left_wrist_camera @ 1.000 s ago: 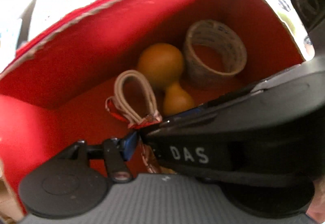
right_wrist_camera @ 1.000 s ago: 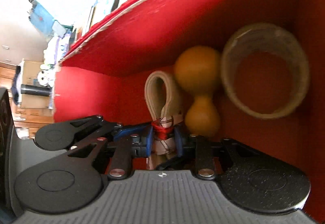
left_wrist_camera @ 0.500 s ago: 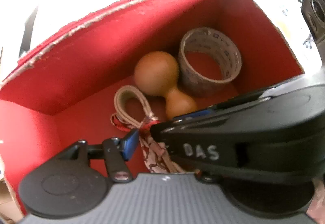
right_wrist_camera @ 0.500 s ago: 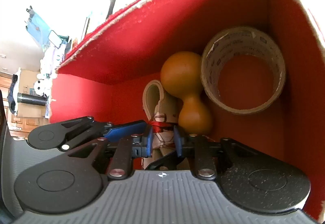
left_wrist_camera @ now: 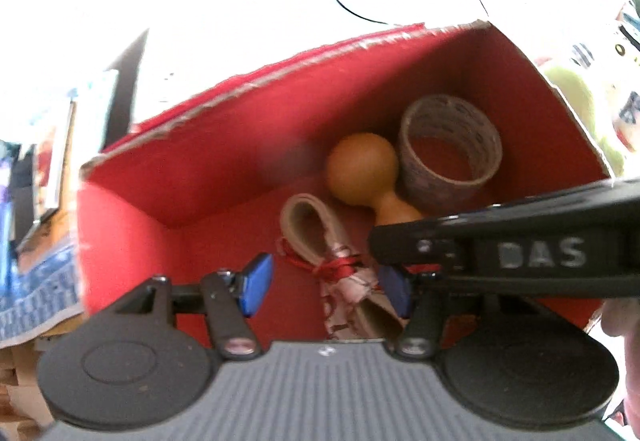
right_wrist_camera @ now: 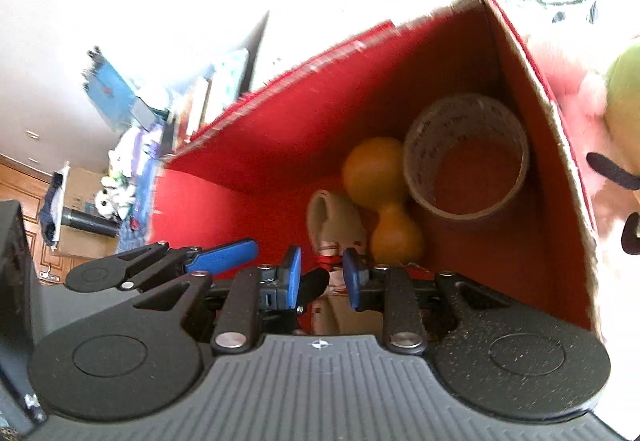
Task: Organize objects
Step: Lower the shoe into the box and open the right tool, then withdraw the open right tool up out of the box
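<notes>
Right wrist view | right gripper [right_wrist_camera: 322,277] jaws parted around ribbon-tied roll [right_wrist_camera: 336,225] in red box [right_wrist_camera: 280,145] | left gripper [left_wrist_camera: 326,287] jaws open | risk: ribbon [left_wrist_camera: 334,267] snags on lifting, roll nudges wooden gourd [right_wrist_camera: 380,197] beside it

Held in the red cardboard box [left_wrist_camera: 224,145]: a brown tape roll [left_wrist_camera: 450,147] in the far right corner, an orange wooden gourd-shaped piece [left_wrist_camera: 362,169] just left of it, a beige folded strap tied with red ribbon [left_wrist_camera: 316,237] nearer, left of the gourd.
</notes>
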A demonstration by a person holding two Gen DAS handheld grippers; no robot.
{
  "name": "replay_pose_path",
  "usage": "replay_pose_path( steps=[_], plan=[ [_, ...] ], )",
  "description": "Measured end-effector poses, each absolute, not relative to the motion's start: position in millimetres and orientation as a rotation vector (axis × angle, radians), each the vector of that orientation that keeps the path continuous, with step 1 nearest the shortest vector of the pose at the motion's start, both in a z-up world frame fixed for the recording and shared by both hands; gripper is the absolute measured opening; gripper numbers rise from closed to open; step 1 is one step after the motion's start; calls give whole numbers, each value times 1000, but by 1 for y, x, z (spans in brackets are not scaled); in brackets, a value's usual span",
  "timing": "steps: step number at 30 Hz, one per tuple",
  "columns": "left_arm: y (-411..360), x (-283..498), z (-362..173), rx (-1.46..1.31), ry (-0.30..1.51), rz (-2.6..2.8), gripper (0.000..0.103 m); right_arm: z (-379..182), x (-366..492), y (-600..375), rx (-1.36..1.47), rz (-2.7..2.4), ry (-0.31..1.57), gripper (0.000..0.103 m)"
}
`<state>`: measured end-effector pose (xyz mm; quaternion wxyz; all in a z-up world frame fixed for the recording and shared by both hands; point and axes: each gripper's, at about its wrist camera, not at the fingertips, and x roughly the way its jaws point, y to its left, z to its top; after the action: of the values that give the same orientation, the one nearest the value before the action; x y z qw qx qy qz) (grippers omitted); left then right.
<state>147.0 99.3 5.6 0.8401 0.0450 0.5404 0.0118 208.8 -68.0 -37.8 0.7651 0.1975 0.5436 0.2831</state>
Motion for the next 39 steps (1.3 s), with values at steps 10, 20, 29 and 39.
replay_pose_path(
  steps=[10,20,29,39],
  plan=[
    [104,108,35,129,1027,168,65,-11,168,-55,374,628,1001,32],
    [108,74,45,129,975,253,68,6,129,-49,309,616,852,48],
    [109,43,55,136,935,310,71,10,102,-61,328,633,781,54],
    [108,19,56,126,938,354,73,9,78,-66,299,690,797,54]
  ],
)
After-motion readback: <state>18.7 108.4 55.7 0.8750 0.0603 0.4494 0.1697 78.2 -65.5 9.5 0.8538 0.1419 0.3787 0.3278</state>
